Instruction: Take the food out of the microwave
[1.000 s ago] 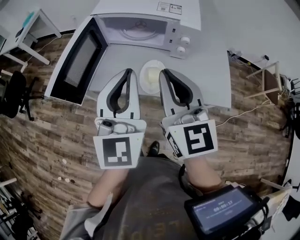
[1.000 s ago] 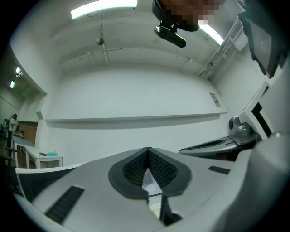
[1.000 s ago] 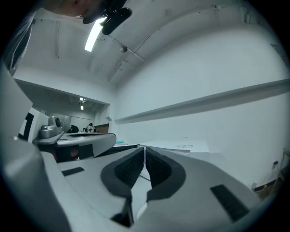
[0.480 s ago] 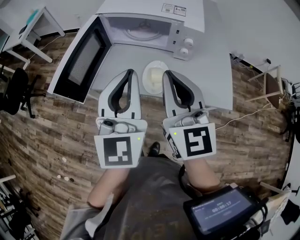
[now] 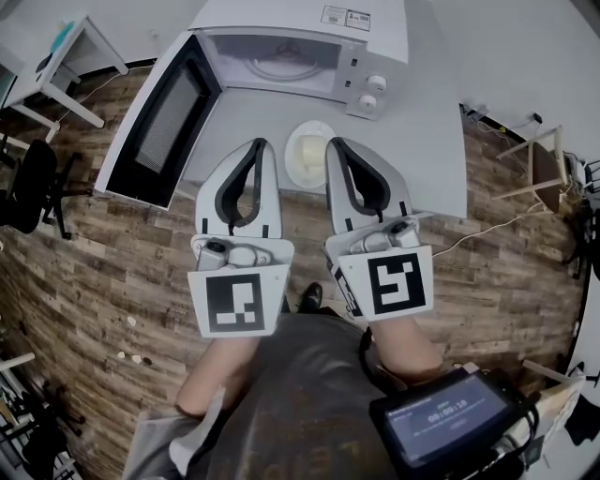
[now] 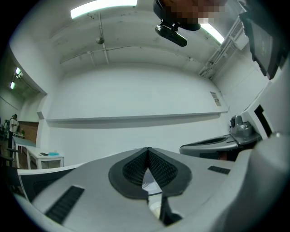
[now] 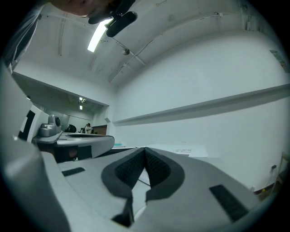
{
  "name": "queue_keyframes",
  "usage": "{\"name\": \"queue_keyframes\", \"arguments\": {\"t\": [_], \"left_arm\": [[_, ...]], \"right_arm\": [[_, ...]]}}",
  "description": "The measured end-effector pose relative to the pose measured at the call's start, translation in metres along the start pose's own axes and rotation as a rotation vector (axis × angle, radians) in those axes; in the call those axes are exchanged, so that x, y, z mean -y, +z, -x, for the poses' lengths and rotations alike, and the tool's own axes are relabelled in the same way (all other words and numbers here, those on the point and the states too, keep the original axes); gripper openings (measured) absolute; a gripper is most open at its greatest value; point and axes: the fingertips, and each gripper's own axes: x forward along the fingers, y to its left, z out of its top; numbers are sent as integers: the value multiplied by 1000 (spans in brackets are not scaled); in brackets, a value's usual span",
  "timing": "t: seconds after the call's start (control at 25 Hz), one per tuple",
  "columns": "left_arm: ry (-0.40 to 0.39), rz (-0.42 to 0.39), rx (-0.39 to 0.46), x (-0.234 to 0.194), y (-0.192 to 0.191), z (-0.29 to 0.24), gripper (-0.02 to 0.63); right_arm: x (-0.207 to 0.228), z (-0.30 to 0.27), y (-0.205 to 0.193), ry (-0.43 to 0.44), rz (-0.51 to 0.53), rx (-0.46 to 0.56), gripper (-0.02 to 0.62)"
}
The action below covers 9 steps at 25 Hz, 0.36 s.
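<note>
Because the food (image 5: 307,154) sits out on the counter (image 5: 422,141) in the upper middle, just below the open microwave (image 5: 272,19), the job looks done. The left gripper (image 5: 264,148) and right gripper (image 5: 336,148) sit on each side of it, jaws closed up with nothing in them.

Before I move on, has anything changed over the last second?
Nothing has visibly changed. The left gripper and right gripper are shut and empty as before, on either side of the dish of food on the table in the head view. The microwave door stayed open.
</note>
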Motion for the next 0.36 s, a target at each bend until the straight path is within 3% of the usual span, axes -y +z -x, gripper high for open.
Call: {"name": "queue_keyframes", "arguments": {"t": [0.36], "left_arm": [[-3,2,-7,-2,0,-3,8]], "right_arm": [[-2,-1,0,1,-1,4,6]]}}
